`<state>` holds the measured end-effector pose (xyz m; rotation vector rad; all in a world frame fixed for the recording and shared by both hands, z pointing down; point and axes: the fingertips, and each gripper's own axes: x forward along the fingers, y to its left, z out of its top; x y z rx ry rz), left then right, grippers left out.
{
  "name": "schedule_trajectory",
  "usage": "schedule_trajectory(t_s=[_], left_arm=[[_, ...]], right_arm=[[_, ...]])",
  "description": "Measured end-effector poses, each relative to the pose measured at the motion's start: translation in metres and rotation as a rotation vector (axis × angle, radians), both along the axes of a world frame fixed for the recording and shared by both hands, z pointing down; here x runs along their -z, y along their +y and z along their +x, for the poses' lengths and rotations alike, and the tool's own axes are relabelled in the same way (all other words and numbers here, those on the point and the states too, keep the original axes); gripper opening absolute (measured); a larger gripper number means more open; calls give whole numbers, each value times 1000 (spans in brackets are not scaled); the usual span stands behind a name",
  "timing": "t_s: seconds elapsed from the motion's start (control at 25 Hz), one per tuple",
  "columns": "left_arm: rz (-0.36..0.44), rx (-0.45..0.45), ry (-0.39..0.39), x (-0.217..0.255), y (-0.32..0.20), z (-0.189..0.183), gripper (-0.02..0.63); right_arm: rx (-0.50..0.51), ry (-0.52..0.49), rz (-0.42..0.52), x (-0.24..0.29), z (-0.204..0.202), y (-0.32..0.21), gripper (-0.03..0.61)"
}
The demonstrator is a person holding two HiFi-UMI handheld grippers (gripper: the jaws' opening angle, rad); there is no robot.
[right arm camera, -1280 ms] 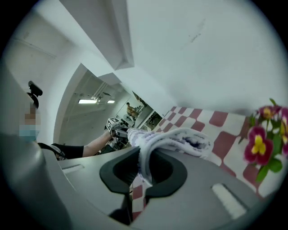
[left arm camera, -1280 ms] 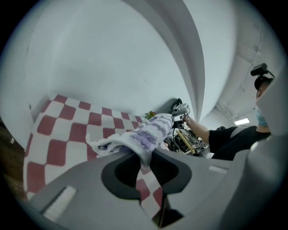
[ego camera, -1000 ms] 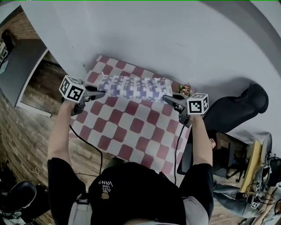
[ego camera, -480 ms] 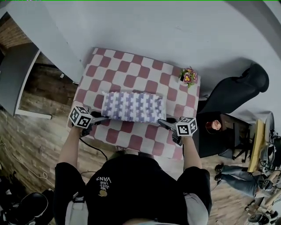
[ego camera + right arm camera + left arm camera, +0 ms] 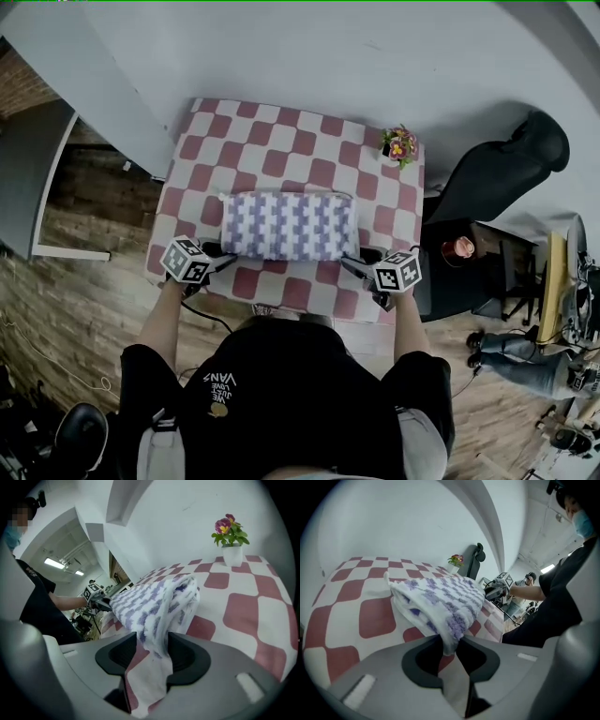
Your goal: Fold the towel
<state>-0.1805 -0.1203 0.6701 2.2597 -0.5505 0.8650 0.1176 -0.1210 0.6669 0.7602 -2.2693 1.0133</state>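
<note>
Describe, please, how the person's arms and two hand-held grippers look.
The left hand-held gripper and right hand-held gripper each have a grey body, black-lined jaws and a white cube of black square markers. A dark cable trails from the left one. The T-shirt is black and short-sleeved. The right jaws have just been opening, the towel between them.

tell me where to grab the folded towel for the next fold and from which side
Take the towel by the two corners of its right short end, coming from the right side of the table. It lies flat as a long doubled strip running left to right, so that end can probably be lifted and laid over the left end. Pinch both layers at each corner.
</note>
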Motion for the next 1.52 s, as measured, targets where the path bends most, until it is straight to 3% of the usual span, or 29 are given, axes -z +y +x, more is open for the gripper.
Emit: schedule_trajectory(t_s=[0.12,0.24,0.36,0.56,0.64,0.76,0.84,0.88,0.96,1.16,1.28,1.52], left_arm=[[-17,34,31,-2,0,-1,67],[-13,50,55,-2,0,-2,103],[1,84,65,-5,-4,-6,183],[32,145,86,2,-3,-18,197],[59,181,100,9,-6,-21,206],[164,226,102,27,-17,-24,209],[279,248,103,46,-24,-22,209],[331,247,109,55,-26,-17,209],[385,211,124,64,-24,-3,209],[337,86,56,27,-13,17,207],[294,85,19,7,-14,15,207],[275,104,21,-1,-21,16,202]], right_arm=[[-87,-4,-18,1,22,-3,247],[-284,-112,-69,7,38,-17,274],[-472,-201,-110,12,36,-34,415],[-615,-243,-158,8,18,-51,433],[-643,-200,-184,-1,16,-54,431],[-683,-112,-189,-12,22,-56,378],[-674,-103,-204,-14,18,-54,346],[-665,-111,-217,-16,14,-51,276],[-674,-112,-221,-18,12,-49,241],[-706,-144,-221,-22,12,-48,185],[-702,-195,-239,-24,2,-49,123],[-727,-216,-239,-22,2,-54,92]])
